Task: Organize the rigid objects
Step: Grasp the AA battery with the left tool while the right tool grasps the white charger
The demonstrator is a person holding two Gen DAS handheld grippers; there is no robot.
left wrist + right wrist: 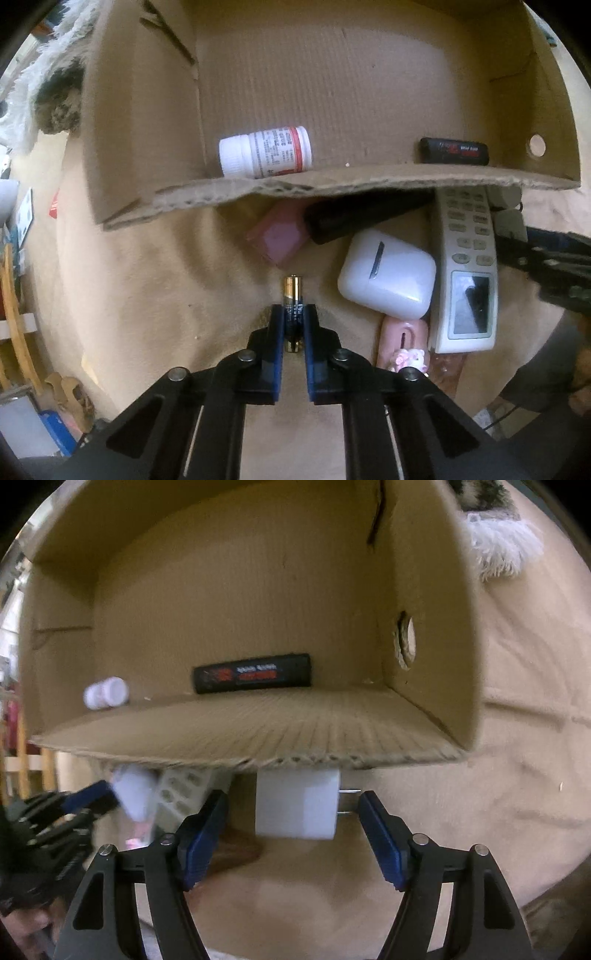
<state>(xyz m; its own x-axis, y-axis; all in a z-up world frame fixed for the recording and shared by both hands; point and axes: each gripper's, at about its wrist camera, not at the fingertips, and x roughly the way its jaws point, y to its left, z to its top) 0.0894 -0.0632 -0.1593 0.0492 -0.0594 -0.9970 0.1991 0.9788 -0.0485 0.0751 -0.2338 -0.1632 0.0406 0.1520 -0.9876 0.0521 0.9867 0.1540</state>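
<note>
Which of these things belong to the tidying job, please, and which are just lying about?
Job: battery, charger plug, earbud case, remote, pill bottle and black bar in the cardboard box.
Lying about: fluffy rug, wooden rack.

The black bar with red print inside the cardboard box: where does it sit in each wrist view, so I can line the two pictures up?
Left wrist view: the black bar lies at the right end of the cardboard box, just behind its near wall.
Right wrist view: the black bar lies centre frame, behind that wall.
Shared landmark: the round hole in the box's side wall.
</note>
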